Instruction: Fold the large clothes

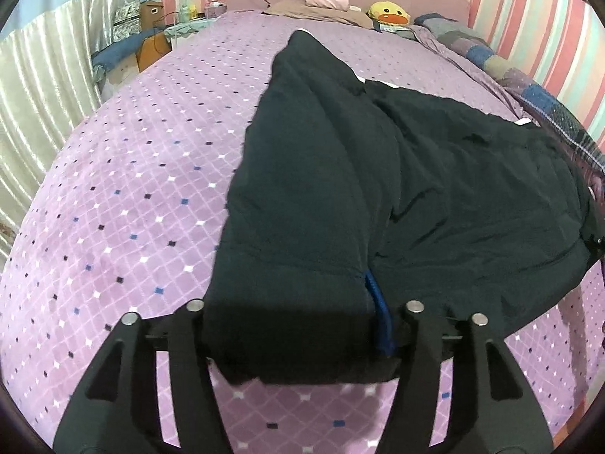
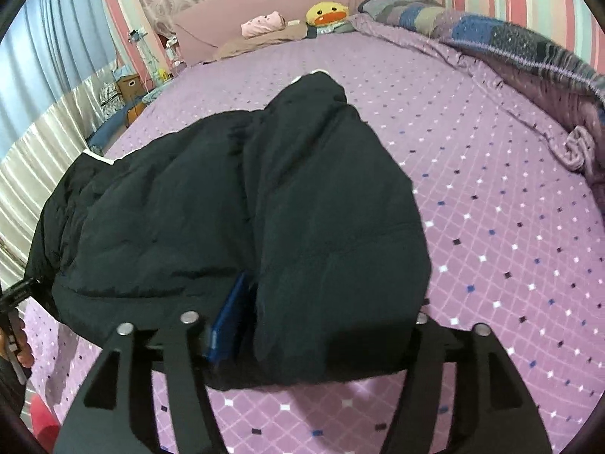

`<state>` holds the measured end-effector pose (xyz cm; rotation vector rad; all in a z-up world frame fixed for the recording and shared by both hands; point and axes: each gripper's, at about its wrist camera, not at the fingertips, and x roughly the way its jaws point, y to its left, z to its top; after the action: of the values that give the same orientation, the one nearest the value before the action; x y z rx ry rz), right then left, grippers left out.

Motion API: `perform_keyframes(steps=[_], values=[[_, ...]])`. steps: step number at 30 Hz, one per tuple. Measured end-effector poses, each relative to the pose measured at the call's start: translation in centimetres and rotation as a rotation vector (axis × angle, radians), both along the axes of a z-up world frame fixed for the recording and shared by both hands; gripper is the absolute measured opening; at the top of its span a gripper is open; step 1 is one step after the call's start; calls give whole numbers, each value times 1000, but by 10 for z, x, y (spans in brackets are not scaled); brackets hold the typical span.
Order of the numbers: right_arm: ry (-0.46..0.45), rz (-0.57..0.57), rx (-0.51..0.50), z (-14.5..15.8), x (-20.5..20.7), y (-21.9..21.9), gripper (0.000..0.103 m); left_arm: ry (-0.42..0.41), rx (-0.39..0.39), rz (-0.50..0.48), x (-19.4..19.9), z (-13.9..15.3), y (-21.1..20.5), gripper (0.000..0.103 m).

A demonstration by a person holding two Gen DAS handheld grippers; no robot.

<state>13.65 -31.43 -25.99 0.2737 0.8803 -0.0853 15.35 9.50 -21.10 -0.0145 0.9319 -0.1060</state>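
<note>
A black quilted jacket (image 1: 397, 196), matte and puffy, is spread lengthwise on the bed (image 1: 124, 208), whose lilac cover is printed with a diamond lattice. A blue lining edge (image 1: 380, 317) is exposed at the near hem. The hem is draped over the left gripper (image 1: 302, 344) and the right gripper (image 2: 302, 352); their fingertips are hidden, so closure cannot be told. A yellow duck plush (image 2: 327, 13) is seen beyond the jacket's far end.
</note>
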Motion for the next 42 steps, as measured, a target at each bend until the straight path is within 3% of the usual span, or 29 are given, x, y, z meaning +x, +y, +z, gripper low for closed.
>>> perform_keyframes(steps=[2,4,6,12,16,19,22,30,37,42], values=[[-4,-22,-32,7,-11,-4,84,-11,19,15,-7,4,4,71],[-34,-62,-55,16,-19,-8,86,-51,47,42,-15,13,10,87],[-50,-105,-63,23,-20,-17,87,-68,58,86,-13,21,21,93],[65,-155,-254,5,18,-21,87,34,107,154,28,-11,31,94],[103,-158,-289,-13,29,-17,87,65,106,154,36,-24,28,94],[61,-166,-239,2,20,-14,87,36,112,153,25,1,22,87],[-36,-139,-223,37,0,3,88,36,113,165,11,26,12,99],[-174,-67,-113,112,-44,66,101,-80,121,104,-53,105,-48,100],[-222,-23,-135,150,-72,123,101,-178,123,-3,-102,156,-87,100],[-248,-4,-168,166,-88,145,101,-216,122,2,-128,178,-92,100]])
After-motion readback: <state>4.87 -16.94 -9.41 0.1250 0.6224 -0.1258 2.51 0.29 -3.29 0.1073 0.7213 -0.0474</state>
